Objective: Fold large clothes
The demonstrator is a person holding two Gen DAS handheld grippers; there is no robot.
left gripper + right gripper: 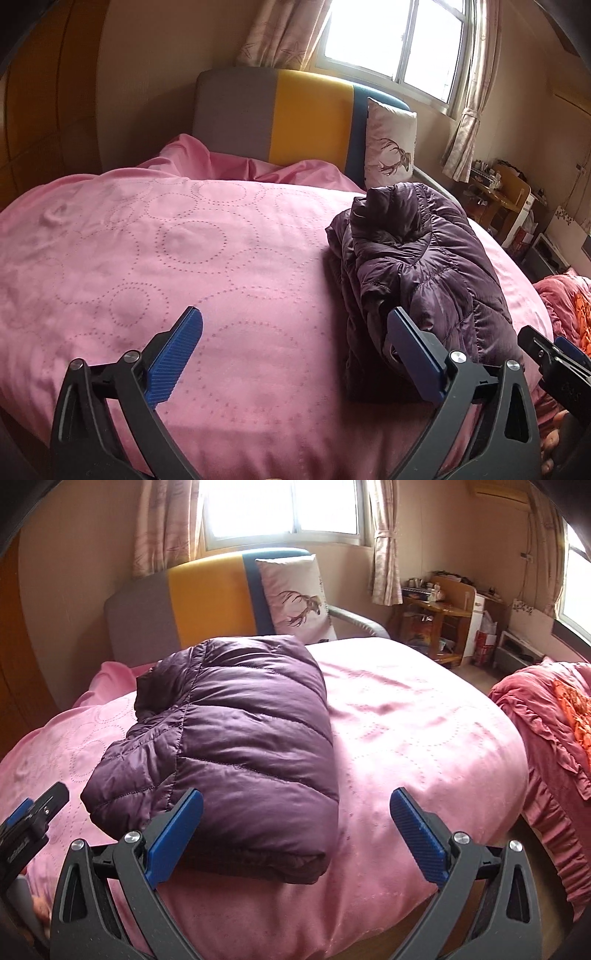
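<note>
- A purple quilted jacket [229, 746] is found folded into a compact bundle on the bed [424, 738], lying on the pink cover [166, 258].
- In the left wrist view, the jacket [424, 280] is seen to the right of centre, its looser folds and a rolled end turned toward the headboard [291, 122].
- In the right wrist view, a smooth quilted panel is presented on top; the bundle's near edge is seen at the foot end of the cover.
- The left gripper [295, 328] is held spread wide, with nothing between its blue pads [177, 358]. The right-hand pad is seen against the jacket's near edge (contact cannot be confirmed from either view).
- The right gripper [295, 808] is likewise held wide apart and empty. Its left pad [173, 838] is seen overlapping the jacket's near corner; its other pad is over bare cover.
- Each gripper is partly visible at the edge of the other's view, just beside the jacket.
- A pillow [299, 598] with a deer print is propped against the headboard, which is banded grey, yellow and blue.
- A window [280, 509] with patterned curtains [284, 33] is noted behind the headboard.
- A red ruffled quilt [546, 738] is noted beside the bed, at its right.
- A wooden shelf [436, 613] with small items (too small to identify) is seen in the far corner.
</note>
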